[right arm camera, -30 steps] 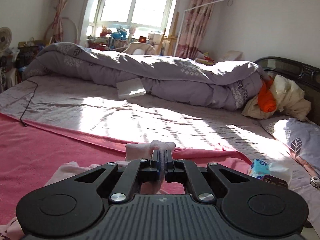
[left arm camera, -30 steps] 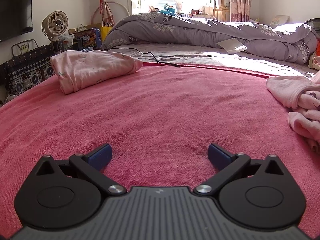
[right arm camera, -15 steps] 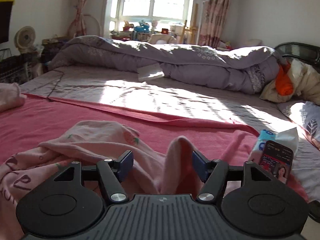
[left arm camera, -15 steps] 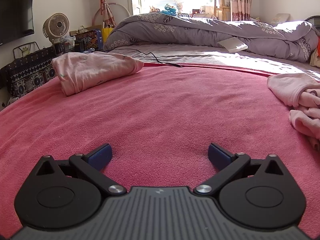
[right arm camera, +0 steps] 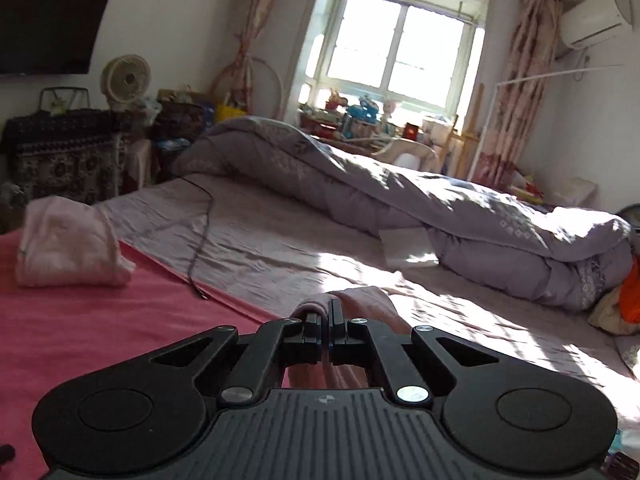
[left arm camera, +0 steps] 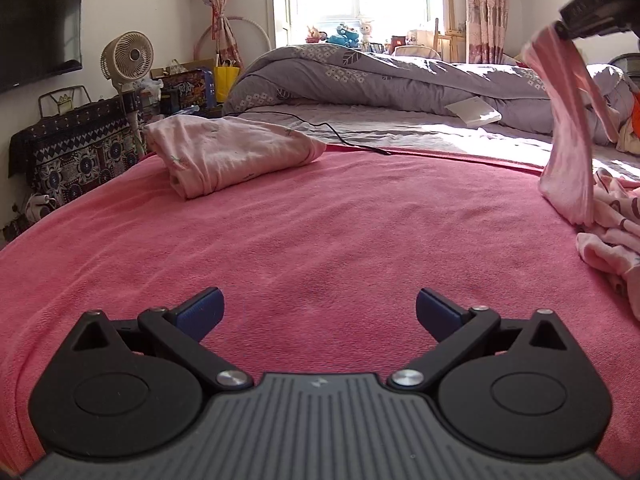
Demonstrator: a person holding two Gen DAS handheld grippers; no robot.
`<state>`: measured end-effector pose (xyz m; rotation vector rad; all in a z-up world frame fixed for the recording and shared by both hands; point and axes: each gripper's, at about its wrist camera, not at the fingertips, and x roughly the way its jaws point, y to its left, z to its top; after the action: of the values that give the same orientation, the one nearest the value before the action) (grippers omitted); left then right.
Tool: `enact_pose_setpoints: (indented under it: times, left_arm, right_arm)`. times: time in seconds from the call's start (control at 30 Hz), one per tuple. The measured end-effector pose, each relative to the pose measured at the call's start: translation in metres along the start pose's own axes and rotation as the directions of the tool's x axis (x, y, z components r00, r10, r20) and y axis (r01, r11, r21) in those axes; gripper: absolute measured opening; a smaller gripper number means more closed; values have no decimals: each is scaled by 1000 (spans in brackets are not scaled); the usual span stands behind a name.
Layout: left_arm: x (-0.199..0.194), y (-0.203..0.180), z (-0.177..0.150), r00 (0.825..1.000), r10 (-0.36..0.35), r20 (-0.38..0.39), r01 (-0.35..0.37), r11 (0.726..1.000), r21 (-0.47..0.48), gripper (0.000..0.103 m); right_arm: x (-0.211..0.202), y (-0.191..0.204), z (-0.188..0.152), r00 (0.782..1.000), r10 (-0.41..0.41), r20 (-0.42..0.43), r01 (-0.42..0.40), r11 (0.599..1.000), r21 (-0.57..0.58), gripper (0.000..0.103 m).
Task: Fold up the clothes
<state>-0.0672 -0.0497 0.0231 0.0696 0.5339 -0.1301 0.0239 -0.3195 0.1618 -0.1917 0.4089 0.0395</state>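
My right gripper [right arm camera: 329, 326] is shut on a fold of a pale pink garment [right arm camera: 360, 300] and holds it up in the air. In the left wrist view that garment [left arm camera: 568, 128] hangs stretched from the right gripper [left arm camera: 560, 34] at the top right down to a crumpled pink printed heap [left arm camera: 612, 224] at the blanket's right edge. My left gripper [left arm camera: 318, 312] is open, low over the bare middle of the pink blanket [left arm camera: 320, 232], nothing between its fingers. A folded pink garment [left arm camera: 224, 152] lies at the blanket's far left.
A rolled grey duvet [left arm camera: 400, 76] and a white book [left arm camera: 474, 112] lie on the grey sheet beyond the blanket. A black cable [left arm camera: 340, 136] runs across the sheet. A fan [left arm camera: 128, 56], patterned boxes and a wall TV [left arm camera: 36, 32] stand at the left.
My right gripper opened over the pink heap, then shut on a fold and rose with it, swinging leftward. The left gripper crept forward a little, still open.
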Motion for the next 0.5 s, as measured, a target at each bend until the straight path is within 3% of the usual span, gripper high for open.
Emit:
enact_pose_setpoints:
  times: [0.03,0.1,0.13,0.17,0.2,0.23,0.3,0.37,0.5]
  left_arm:
    - [-6,10,-1,1000,5,2,-5,1000,-25,103]
    - [-13,25,-4,1000,11,-2,-11,998,-57,103]
    - [-15,30,-7,1000,17,-9,-18,998,-66,103]
    - [-16,34,-9,1000,24,-16,-25,997,-69,103]
    - [-17,37,-11,999,31,-22,-33,997,-70,103]
    - [-16,38,-12,999,30,-26,-32,997,-69,103]
    - [-15,37,-14,999,20,-34,-22,997,-68,103]
    - [-13,29,-14,999,-12,-37,9,998,-67,103]
    - [-13,4,-12,995,-90,-32,89,995,-53,103]
  right_arm:
    - [-1,24,17,992,119,29,-119,993,-2,5]
    - [1,77,35,945,325,37,-323,945,-55,6]
    - [1,99,39,916,401,31,-397,913,-91,12]
    - [-2,112,37,906,422,22,-416,900,-127,31]
    - [-5,122,33,905,425,11,-418,893,-167,45]
    - [-9,124,26,912,409,8,-400,896,-191,66]
    - [-23,113,10,930,367,3,-357,908,-218,70]
    - [-38,81,-9,942,334,-33,-335,929,-156,73]
    - [-75,-6,-73,965,250,-80,-241,964,107,73]
